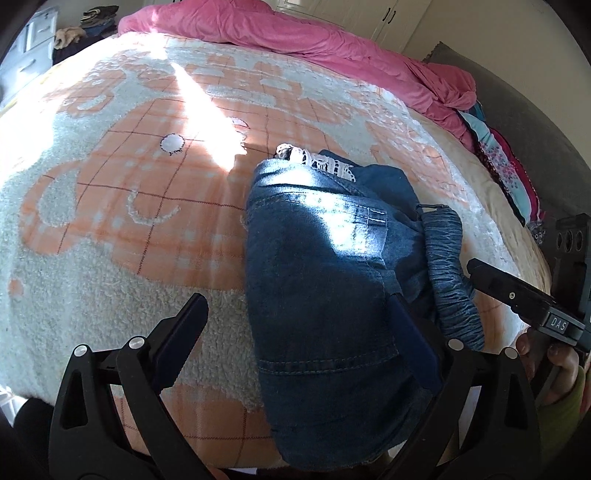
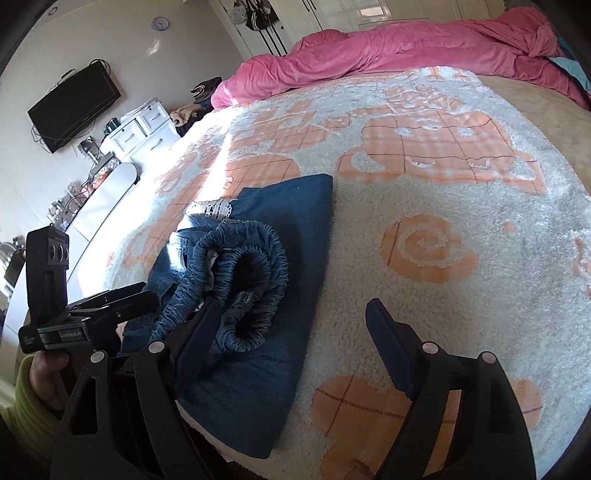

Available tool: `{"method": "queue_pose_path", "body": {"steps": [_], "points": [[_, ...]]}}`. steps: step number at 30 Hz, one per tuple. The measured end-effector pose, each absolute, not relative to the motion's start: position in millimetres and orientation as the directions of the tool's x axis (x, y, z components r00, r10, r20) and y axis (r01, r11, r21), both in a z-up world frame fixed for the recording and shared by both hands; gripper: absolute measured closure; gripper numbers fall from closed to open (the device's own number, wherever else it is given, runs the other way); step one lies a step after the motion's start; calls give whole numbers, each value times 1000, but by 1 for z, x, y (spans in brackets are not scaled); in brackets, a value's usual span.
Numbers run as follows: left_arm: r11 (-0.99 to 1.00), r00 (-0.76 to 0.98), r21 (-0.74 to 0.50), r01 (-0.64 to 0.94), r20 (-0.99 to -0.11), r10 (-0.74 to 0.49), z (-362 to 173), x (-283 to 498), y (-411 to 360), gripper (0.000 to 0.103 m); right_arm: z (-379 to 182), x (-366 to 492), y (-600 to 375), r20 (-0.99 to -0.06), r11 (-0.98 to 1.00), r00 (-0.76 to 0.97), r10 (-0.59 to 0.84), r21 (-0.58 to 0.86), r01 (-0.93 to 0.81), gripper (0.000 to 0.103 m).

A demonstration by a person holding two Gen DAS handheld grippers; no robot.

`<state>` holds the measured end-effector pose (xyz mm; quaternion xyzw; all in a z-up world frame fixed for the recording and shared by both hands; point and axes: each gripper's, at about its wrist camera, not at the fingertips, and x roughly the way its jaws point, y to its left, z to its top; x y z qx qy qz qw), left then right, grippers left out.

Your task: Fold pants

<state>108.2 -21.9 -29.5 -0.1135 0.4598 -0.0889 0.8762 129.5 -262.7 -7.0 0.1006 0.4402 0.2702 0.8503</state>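
Blue denim pants (image 1: 317, 280) lie folded in a compact bundle on the bed's orange-and-white blanket (image 1: 110, 206). White lace trim (image 1: 317, 160) shows at the far end and the gathered elastic waistband (image 1: 452, 273) on the right side. My left gripper (image 1: 299, 325) is open, its right finger against the bundle. In the right wrist view the pants (image 2: 266, 295) lie left of centre with the waistband (image 2: 240, 273) curled on top. My right gripper (image 2: 291, 332) is open, its left finger touching the waistband. Each gripper shows in the other's view: the right one (image 1: 476, 269) and the left one (image 2: 144, 299).
A pink duvet (image 1: 295, 33) is bunched along the far edge of the bed. Colourful pillows (image 1: 506, 166) lie at the right. In the right wrist view a white dresser (image 2: 144, 129), a wall TV (image 2: 74, 107) and clutter stand left of the bed.
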Motion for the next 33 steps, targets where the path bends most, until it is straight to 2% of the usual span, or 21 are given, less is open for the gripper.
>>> {"method": "queue_pose_path", "body": {"steps": [4, 10, 13, 14, 15, 19, 22, 23, 27, 33], "points": [[958, 548, -282, 58, -793, -267, -38, 118, -27, 14, -17, 139, -250, -720, 823, 412, 559, 422, -379, 33], [962, 548, -263, 68, -796, -256, -42, 127, -32, 17, -25, 153, -240, -720, 800, 370, 588, 450, -396, 38], [962, 550, -261, 76, -794, -259, -42, 131, -34, 26, -28, 159, -235, -719, 794, 359, 595, 458, -399, 38], [961, 551, -266, 79, -791, -264, -42, 132, -34, 34, -29, 161, -233, -719, 794, 357, 596, 460, -398, 38], [961, 550, -264, 82, -792, -264, -43, 133, -36, 38, -30, 163, -232, -720, 795, 357, 595, 461, -395, 38], [961, 553, -265, 83, -790, -266, -42, 136, -40, 44, -32, 164, -230, -709, 791, 371, 599, 454, -409, 39], [958, 555, -273, 92, -785, -277, -40, 137, -42, 52, -29, 160, -227, -685, 772, 375, 624, 465, -434, 65], [956, 558, -278, 92, -781, -281, -39, 136, -42, 56, -26, 157, -224, -685, 781, 397, 610, 439, -443, 68], [957, 572, -270, 111, -769, -283, -29, 132, -45, 68, -12, 146, -214, -673, 799, 456, 582, 368, -476, 75], [947, 588, -299, 118, -747, -309, -13, 138, -40, 73, 9, 143, -204, -644, 790, 490, 588, 330, -516, 78]]}}
